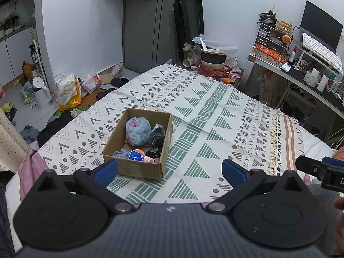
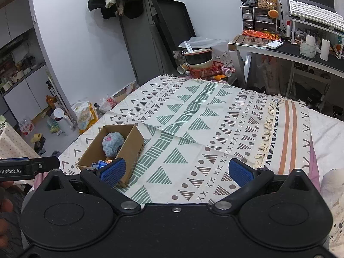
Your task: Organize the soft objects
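Since the cardboard box [image 1: 137, 144] on the patterned blanket [image 1: 215, 116] already holds the fuzzy blue plush [image 1: 137, 131], a black bundle [image 1: 157, 139] and some smaller bits, I'd say it's basically done. Left claw [image 1: 169, 169] and right claw [image 2: 176, 169] both gape wide, holding nothing. Nothing soft left loose on the blanket.
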{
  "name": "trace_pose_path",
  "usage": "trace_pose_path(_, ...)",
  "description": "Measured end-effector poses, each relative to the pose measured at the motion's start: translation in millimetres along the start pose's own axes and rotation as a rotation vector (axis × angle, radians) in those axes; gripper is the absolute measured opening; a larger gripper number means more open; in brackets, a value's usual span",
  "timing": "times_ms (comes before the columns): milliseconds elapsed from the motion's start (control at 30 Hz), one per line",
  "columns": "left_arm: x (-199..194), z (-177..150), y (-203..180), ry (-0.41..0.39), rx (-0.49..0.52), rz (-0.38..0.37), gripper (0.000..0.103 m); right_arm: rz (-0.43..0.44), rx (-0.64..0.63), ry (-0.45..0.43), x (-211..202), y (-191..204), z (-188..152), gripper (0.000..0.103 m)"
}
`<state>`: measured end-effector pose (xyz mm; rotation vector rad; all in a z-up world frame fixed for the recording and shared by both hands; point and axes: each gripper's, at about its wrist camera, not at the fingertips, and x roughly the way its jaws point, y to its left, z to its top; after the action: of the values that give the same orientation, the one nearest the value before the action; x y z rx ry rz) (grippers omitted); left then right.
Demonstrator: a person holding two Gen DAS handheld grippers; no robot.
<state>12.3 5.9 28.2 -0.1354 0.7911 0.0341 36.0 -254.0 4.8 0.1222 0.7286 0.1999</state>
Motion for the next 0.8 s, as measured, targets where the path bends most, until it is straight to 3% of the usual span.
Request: trace_pose_path(800, -3.0, -4.7, 8.5, -0.011, -0.002, 0.027, 0.102, 0.002, -0.004, 0.005, -1.1, 0.4, -3.0, 0.103)
